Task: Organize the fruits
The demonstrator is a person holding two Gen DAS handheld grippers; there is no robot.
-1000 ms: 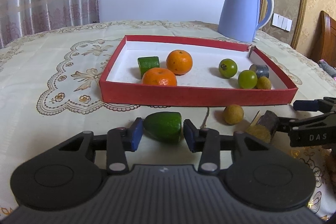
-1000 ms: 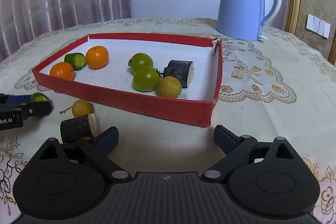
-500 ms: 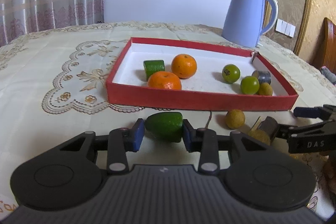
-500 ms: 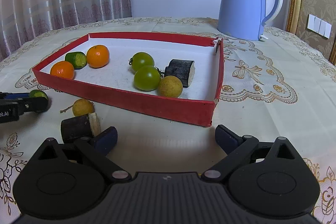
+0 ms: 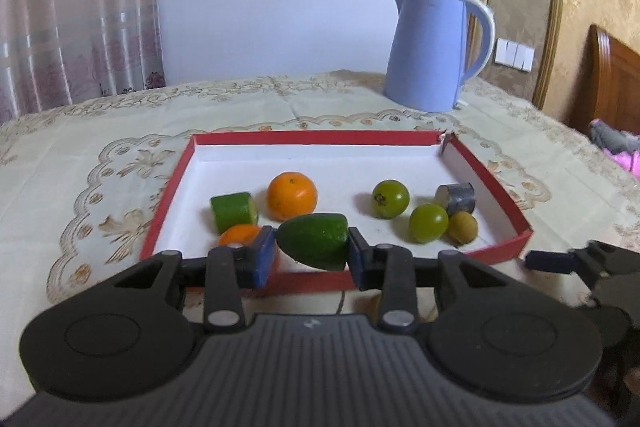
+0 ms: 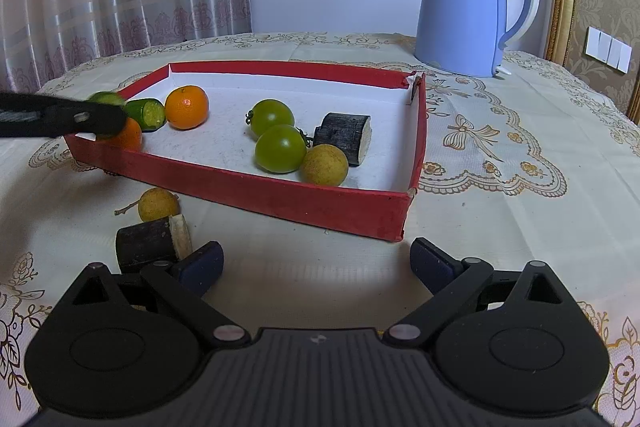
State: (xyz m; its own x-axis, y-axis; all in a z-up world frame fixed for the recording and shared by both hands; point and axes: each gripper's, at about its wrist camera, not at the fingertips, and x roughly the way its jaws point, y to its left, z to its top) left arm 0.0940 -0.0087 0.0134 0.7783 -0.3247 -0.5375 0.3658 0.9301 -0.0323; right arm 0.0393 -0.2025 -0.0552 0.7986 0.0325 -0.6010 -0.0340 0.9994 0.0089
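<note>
My left gripper (image 5: pixel 312 251) is shut on a green cucumber piece (image 5: pixel 314 241) and holds it in the air over the front wall of the red tray (image 5: pixel 312 137). In the right wrist view the same piece (image 6: pixel 106 99) hangs at the tray's left corner. Inside the tray lie two oranges (image 5: pixel 292 195), another cucumber piece (image 5: pixel 233 211), two green tomatoes (image 5: pixel 390 199), a longan (image 5: pixel 462 227) and a dark cane piece (image 5: pixel 456 197). My right gripper (image 6: pixel 316 259) stands open and empty low over the tablecloth. A second cane piece (image 6: pixel 152 245) lies just outside its left finger, and a loose longan (image 6: pixel 158 203) lies beyond that.
A blue kettle (image 6: pixel 472 7) stands behind the tray at the back right. An embroidered cloth (image 6: pixel 500 155) covers the table. A curtain hangs at the left and a wooden chair (image 5: pixel 616 83) stands at the far right.
The left gripper closed on the cucumber piece, then lifted it off the table and carried it toward the tray's front edge. The right gripper stayed where it was.
</note>
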